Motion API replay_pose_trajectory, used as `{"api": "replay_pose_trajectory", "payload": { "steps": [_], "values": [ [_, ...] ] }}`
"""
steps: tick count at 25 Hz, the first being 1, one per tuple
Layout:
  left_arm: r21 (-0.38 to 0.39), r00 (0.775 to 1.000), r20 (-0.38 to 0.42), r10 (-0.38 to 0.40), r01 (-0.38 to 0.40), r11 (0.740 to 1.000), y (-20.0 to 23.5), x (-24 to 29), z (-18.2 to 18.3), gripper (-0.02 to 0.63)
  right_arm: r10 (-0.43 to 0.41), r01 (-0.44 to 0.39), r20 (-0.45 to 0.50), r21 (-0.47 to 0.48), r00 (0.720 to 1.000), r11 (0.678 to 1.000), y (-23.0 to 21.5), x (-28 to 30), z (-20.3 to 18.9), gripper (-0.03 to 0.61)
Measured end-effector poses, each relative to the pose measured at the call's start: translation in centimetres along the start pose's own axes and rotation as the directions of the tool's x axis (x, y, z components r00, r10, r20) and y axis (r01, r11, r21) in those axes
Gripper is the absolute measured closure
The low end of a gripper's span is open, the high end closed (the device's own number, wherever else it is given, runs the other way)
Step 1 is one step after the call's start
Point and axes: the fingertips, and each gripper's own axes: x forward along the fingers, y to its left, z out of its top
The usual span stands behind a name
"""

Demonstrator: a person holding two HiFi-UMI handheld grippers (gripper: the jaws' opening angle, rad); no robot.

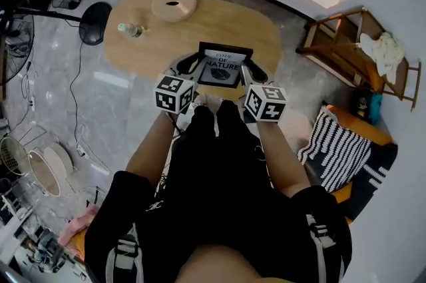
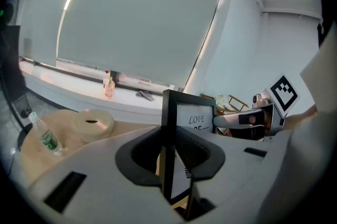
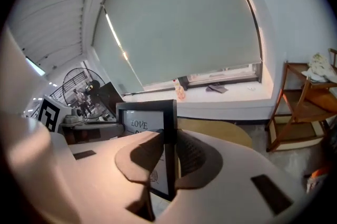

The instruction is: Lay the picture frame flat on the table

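Observation:
A black picture frame (image 1: 223,67) with a white print reading "LOVE OF NATURE" is held upright over the near edge of the oval wooden table (image 1: 213,25). My left gripper (image 1: 192,63) is shut on the frame's left side bar (image 2: 169,133). My right gripper (image 1: 252,72) is shut on the right side bar (image 3: 169,128). In the left gripper view the right gripper (image 2: 246,119) shows beyond the frame's face. In the right gripper view the left gripper (image 3: 79,124) shows behind it. I cannot tell whether the frame's bottom edge touches the table.
On the table stand a beige round roll (image 1: 174,5) and a small plastic bottle (image 1: 131,29). A black fan base (image 1: 95,22) stands left of the table. A wooden shelf unit (image 1: 349,52) and a striped cushion (image 1: 339,145) are to the right. A bottle (image 2: 109,85) is on the windowsill.

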Motion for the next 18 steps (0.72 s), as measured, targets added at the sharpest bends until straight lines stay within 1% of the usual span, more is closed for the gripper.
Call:
{"api": "replay_pose_trajectory", "payload": {
  "steps": [3,5,7,9,12,14,18],
  "values": [
    [-0.023,0.996,-0.089,-0.004,0.002,1.0,0.8,6.1,-4.1,0.518,0.002,0.002,-0.067,0.064,0.998,0.998,-5.4,4.0,-3.7,0.489],
    [-0.062,0.99,-0.141,-0.012,0.003,0.998,1.6,10.3,-7.4,0.518,-0.001,0.012,-0.109,0.101,0.994,0.995,-8.9,6.7,-6.6,0.489],
    [-0.093,0.982,-0.187,-0.028,0.01,0.996,2.3,13.6,-10.4,0.517,-0.017,0.035,-0.148,0.123,0.989,0.992,-11.6,8.9,-9.3,0.489],
    [-0.098,0.972,-0.229,-0.047,0.025,0.995,2.5,16.1,-13.0,0.517,-0.036,0.063,-0.185,0.143,0.982,0.988,-13.9,10.3,-11.7,0.489],
    [-0.095,0.957,-0.279,-0.076,0.051,0.994,2.0,20.7,-16.6,0.518,-0.052,0.098,-0.234,0.19,0.971,0.977,-18.5,12.3,-15.0,0.489],
    [-0.111,0.946,-0.31,-0.095,0.063,0.992,1.6,24.2,-19.2,0.518,-0.06,0.119,-0.271,0.209,0.961,0.971,-21.8,13.7,-17.2,0.489],
    [-0.132,0.923,-0.364,-0.125,0.082,0.988,2.9,28.8,-23.6,0.518,-0.068,0.147,-0.334,0.218,0.94,0.965,-25.6,17.2,-20.9,0.489]
  ]
}}
